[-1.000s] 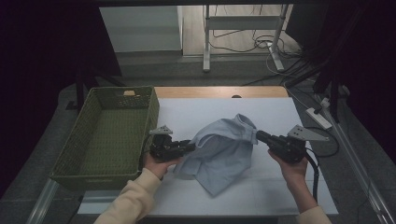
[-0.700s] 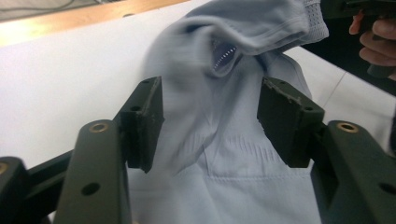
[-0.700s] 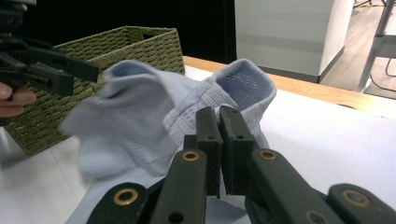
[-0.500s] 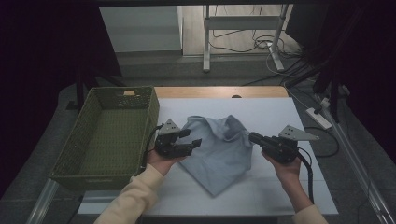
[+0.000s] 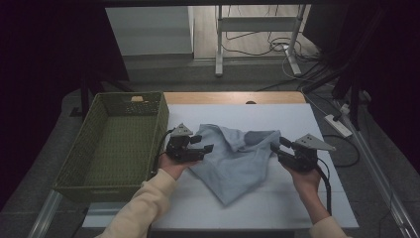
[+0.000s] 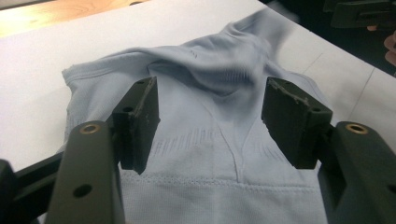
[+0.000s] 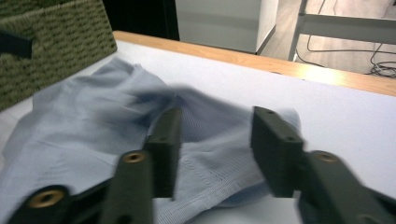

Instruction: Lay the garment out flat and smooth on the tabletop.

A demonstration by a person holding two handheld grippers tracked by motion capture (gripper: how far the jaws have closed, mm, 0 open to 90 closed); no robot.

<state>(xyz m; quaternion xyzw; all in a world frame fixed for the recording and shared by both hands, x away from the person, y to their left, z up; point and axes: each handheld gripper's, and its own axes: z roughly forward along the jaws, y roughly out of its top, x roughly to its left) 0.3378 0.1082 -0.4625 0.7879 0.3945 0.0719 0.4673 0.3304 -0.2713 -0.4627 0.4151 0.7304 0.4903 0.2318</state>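
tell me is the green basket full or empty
Empty: in the high view the green basket shows only its bare woven floor, and the blue garment lies on the table beside it.

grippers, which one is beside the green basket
The left gripper: it sits at the cloth's left edge, right next to the basket. The right gripper is at the cloth's far side, away from the basket.

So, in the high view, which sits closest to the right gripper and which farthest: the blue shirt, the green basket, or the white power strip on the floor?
From the right gripper:
1. Blue shirt, just left of its open jaws on the table.
2. White power strip, on the floor to its right, beyond the table edge.
3. Green basket, at the table's far left, past the left gripper.
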